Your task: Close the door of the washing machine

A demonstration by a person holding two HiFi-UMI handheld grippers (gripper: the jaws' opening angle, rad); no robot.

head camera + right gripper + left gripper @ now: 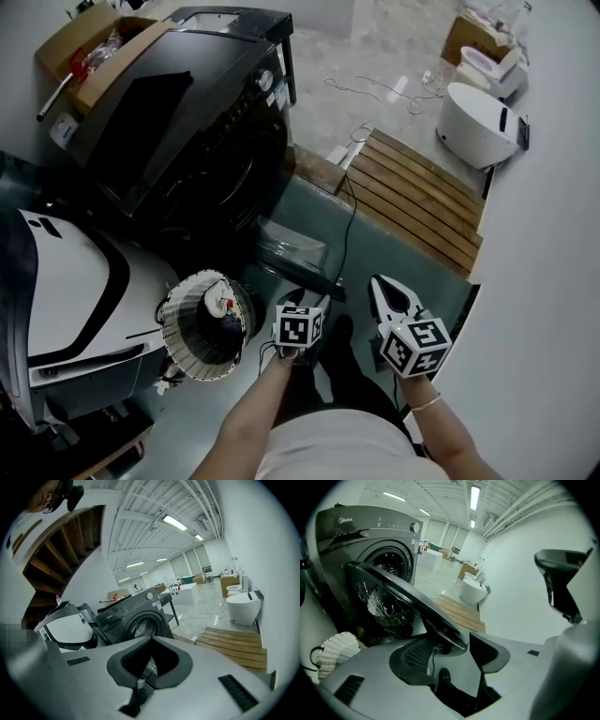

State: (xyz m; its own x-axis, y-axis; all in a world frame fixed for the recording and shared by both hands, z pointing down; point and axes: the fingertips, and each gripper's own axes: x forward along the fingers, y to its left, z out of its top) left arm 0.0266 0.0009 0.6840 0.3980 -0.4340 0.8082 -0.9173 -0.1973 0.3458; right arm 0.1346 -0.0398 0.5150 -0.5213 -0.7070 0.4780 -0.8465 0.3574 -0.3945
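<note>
Locate washing machine (178, 131) at left: matte dark casing, round drum mouth exposed, glossy curved door (403, 597) swung out toward the tools. Note left tool (450, 653) released, jaws apart astride the door's thin rim, apparently placed to swing it shut; note right tool (149, 644) clenched on nothing, held clear beside.
</note>
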